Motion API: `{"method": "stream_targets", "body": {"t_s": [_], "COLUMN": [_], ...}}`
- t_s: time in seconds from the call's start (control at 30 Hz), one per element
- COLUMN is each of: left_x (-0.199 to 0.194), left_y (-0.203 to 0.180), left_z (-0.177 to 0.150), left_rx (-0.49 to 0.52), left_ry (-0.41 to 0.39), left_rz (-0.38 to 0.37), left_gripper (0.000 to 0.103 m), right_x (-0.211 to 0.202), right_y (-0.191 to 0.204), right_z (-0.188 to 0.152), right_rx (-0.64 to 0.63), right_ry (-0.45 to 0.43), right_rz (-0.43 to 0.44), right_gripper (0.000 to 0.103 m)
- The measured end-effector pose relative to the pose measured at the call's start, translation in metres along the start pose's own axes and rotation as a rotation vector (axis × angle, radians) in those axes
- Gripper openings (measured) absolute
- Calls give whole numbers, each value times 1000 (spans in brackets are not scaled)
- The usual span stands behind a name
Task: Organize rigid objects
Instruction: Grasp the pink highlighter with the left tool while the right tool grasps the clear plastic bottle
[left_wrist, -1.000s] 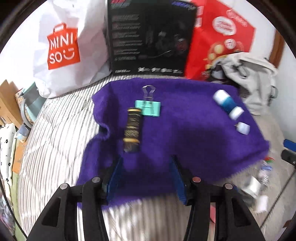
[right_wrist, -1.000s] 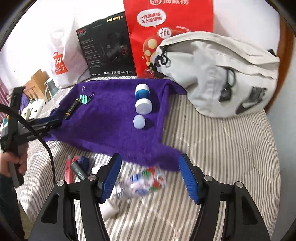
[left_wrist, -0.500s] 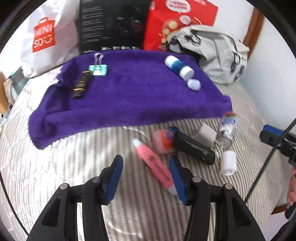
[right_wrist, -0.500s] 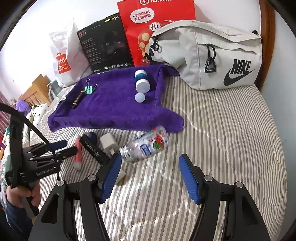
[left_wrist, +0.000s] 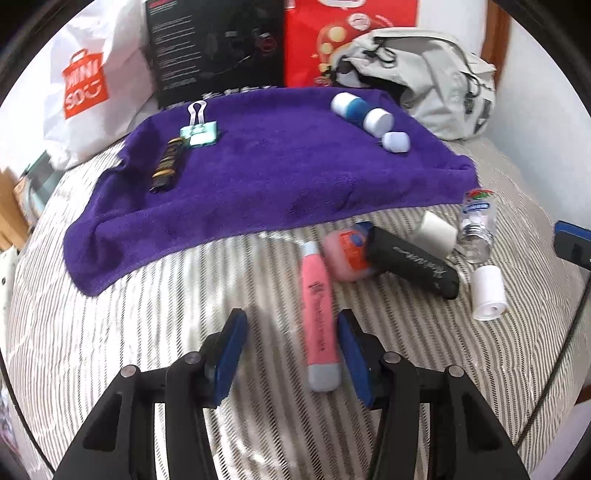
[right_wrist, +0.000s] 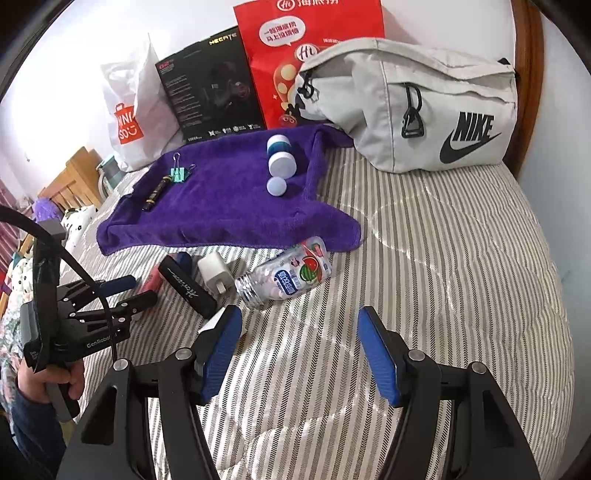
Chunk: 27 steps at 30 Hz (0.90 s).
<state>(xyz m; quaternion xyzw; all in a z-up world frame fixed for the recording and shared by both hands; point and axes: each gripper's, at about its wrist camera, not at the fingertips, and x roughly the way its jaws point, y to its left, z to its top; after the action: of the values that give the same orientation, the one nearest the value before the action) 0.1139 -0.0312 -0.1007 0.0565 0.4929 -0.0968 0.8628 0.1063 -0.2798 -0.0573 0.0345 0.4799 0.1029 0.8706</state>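
My left tongs (left_wrist: 290, 354) gape wide around the pink marker (left_wrist: 318, 325), low centre on the bed; I should centre it, then squeeze mid-barrel. Right tongs (right_wrist: 299, 354) hover wide, empty.

In the left wrist view the pink tube (left_wrist: 318, 321) and the pink item (left_wrist: 347, 254) beside it are smeared by motion blur, so their print cannot be read. The right gripper (left_wrist: 572, 245) shows only as a blue tip cut off by the frame's right edge — its jaws cannot be judged there. In the right wrist view the pink tube (right_wrist: 152, 282) is mostly hidden behind the left gripper (right_wrist: 127, 291) and the black case (right_wrist: 187, 287). The white roll (right_wrist: 212, 325) is largely covered by the right gripper's finger (right_wrist: 220, 352) — only a sliver shows. The small print on the black box (right_wrist: 210, 92) is too fine to read.
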Motion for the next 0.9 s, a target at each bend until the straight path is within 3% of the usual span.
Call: {"method": "stream_targets", "body": {"t_s": [0.13,0.2,0.33,0.47,0.6,0.9], "left_x": [1,0,1,1,1,1], "left_y": [-11,-13,-11,-7,-5,1], "left_z": [2,3,3,3,2,1], "left_rx": [51,61,60,51,46,25], "left_ry": [-18,-18,-23,-23,-27,-39], "left_rz": [-23,-31,-48,-71,-90,-131], "left_gripper": [22,18,18,18,18,18], "right_x": [9,15,31,55,77,64], "right_y": [-3,-4,-4,0,9,1], "right_z": [3,7,20,34,40,26], "right_rx": [43,79,142,169,119,31], "right_ry": [2,5,12,43,86,111], "right_rz": [0,16,53,35,-29,-66], "right_gripper": [65,65,65,65,66,66]}}
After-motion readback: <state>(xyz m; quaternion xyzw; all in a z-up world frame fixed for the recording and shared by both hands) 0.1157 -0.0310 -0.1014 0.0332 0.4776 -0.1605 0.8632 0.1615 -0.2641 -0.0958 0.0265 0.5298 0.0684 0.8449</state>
